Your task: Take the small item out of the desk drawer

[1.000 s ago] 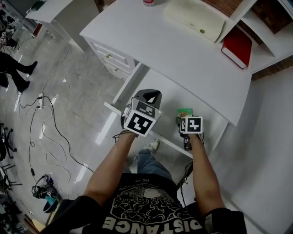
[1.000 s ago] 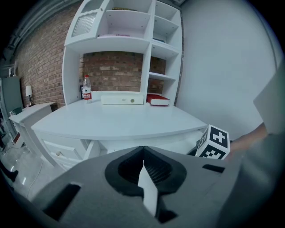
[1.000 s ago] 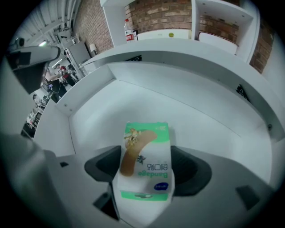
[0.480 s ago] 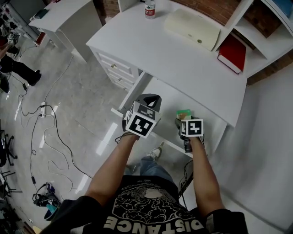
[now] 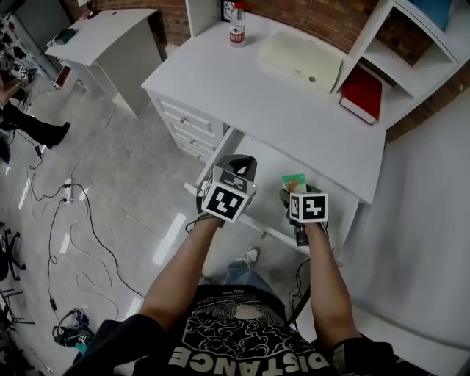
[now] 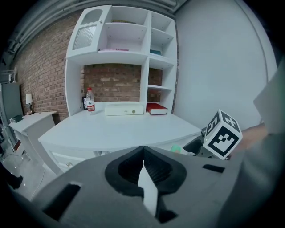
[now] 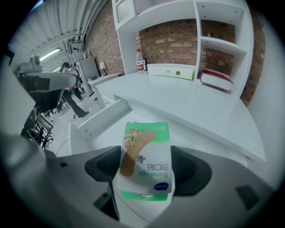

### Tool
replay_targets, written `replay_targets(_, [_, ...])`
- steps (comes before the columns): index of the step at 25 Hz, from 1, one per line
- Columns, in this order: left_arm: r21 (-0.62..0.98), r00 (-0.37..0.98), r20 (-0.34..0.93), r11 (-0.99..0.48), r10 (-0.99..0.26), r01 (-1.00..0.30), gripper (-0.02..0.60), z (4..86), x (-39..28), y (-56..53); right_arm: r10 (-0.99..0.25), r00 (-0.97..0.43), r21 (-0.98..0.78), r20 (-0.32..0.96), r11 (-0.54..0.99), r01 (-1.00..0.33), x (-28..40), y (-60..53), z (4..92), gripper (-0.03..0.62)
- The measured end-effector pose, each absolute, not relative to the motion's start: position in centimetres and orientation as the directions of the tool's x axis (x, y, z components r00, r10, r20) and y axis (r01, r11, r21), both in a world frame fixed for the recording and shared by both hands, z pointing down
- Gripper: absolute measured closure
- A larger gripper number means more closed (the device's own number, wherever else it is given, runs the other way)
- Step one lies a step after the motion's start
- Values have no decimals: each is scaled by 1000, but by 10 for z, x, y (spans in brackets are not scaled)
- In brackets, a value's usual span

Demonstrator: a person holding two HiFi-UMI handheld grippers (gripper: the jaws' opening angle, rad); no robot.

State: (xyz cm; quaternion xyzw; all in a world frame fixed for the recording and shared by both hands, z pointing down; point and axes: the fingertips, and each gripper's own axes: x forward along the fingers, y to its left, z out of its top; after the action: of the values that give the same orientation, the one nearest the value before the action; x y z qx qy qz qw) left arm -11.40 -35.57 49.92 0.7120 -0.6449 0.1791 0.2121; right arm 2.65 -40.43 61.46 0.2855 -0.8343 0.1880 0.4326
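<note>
A small green and white bandage box [image 7: 144,160] sits between the pads of my right gripper [image 7: 147,171], which is shut on it. In the head view the box [image 5: 294,181] pokes out ahead of the right gripper [image 5: 292,194], above the open white drawer [image 5: 258,156] of the desk [image 5: 279,103]. My left gripper [image 5: 239,163] hovers over the drawer's left part. Its jaws [image 6: 143,153] meet with nothing between them. The right gripper's marker cube [image 6: 221,135] shows at the right of the left gripper view.
On the desk stand a bottle [image 5: 236,13], a cream case [image 5: 301,60] and a red book [image 5: 360,94]. A stack of shut drawers [image 5: 187,125] is left of the open one. Cables [image 5: 66,191] lie on the floor, and a second table [image 5: 95,37] stands at the far left.
The head view has tilted, so more of the desk and the shelves shows at the top. Both grippers stay over the drawer, and the box stays in the right one.
</note>
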Motion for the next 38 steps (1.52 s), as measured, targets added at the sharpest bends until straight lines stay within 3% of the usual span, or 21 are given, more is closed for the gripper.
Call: replay_targets(38, [-22, 49, 386, -62, -921, -998, 572, 395, -183, -244, -533, -666, -46, 521, 762, -646, -57, -318, 425, 246])
